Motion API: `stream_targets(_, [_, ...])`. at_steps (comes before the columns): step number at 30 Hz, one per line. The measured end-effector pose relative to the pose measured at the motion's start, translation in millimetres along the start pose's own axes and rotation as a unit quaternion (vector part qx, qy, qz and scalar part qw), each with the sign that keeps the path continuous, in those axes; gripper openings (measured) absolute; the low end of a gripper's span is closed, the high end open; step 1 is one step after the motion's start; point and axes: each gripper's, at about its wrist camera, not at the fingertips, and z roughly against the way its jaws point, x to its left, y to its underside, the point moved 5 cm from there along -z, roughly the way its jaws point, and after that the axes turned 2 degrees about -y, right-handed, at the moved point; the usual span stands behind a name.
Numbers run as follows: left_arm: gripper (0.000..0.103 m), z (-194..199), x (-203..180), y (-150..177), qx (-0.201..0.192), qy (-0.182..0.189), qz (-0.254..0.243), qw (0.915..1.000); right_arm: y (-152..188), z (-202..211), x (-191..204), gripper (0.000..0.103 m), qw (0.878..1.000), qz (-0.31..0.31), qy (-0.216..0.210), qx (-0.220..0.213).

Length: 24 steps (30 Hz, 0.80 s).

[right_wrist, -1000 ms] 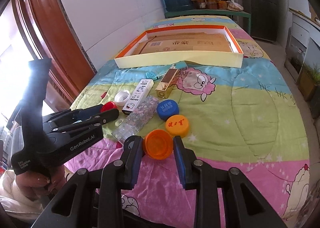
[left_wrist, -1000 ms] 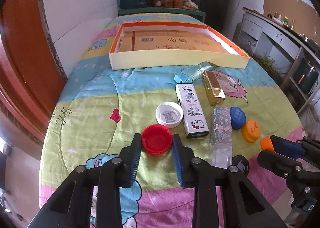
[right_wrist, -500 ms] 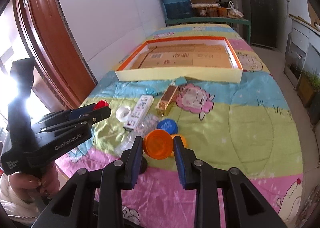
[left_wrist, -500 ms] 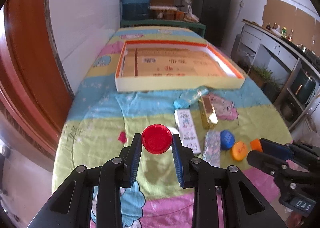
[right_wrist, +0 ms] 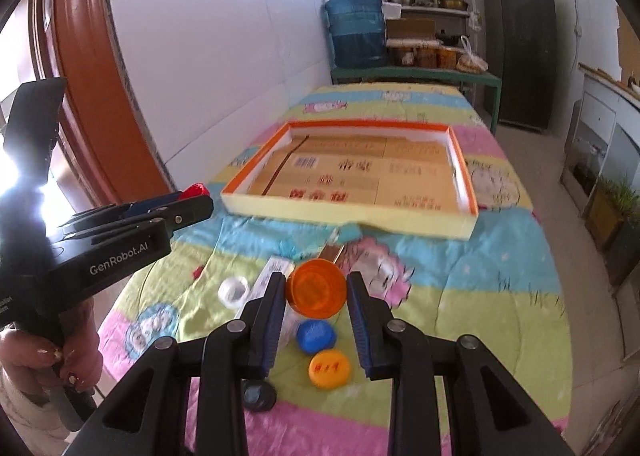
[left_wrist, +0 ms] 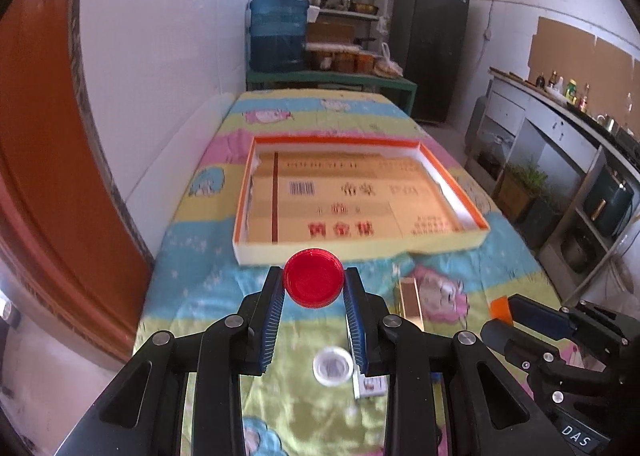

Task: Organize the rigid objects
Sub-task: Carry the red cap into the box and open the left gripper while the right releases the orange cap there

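Observation:
My left gripper [left_wrist: 314,288] is shut on a red lid [left_wrist: 313,278] and holds it in the air, just short of the near wall of the shallow orange-rimmed box [left_wrist: 360,246]. My right gripper [right_wrist: 316,290] is shut on an orange lid [right_wrist: 316,288], raised above the bedspread. In the right wrist view the left gripper [right_wrist: 192,200] shows at the left with the red lid [right_wrist: 194,190], and the box [right_wrist: 348,216] lies ahead. On the spread lie a white lid [right_wrist: 234,290], a blue lid [right_wrist: 315,336], a yellow-orange lid [right_wrist: 329,368], a black lid [right_wrist: 259,396] and a gold box [left_wrist: 410,296].
A white printed box [right_wrist: 274,270] lies beside the white lid. The white wall and a red door frame [left_wrist: 48,176] run along the left. A water jug [left_wrist: 278,32] and shelves stand beyond the far end. A counter [left_wrist: 560,128] is on the right.
Both grippers have lifted their lids off the bedspread and moved up and forward toward the box. The red and orange lids stay clamped.

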Motion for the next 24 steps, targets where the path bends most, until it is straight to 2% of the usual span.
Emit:
stream_targets(12, [0.031, -35.9, -1.7, -48.0, -0.011, -0.003, 0.002, 0.9999, -52.7, -22.8, -20.3, 0.032, 0.999, 0.025, 0.02, -0.019])
stream_targets(24, [0.031, -100.5, -3.3, -65.3, 0.023, -0.014, 0.002, 0.9996, -89.0, -74.6, -50.3, 0.032, 1.0, 0.017, 0.023, -0.001])
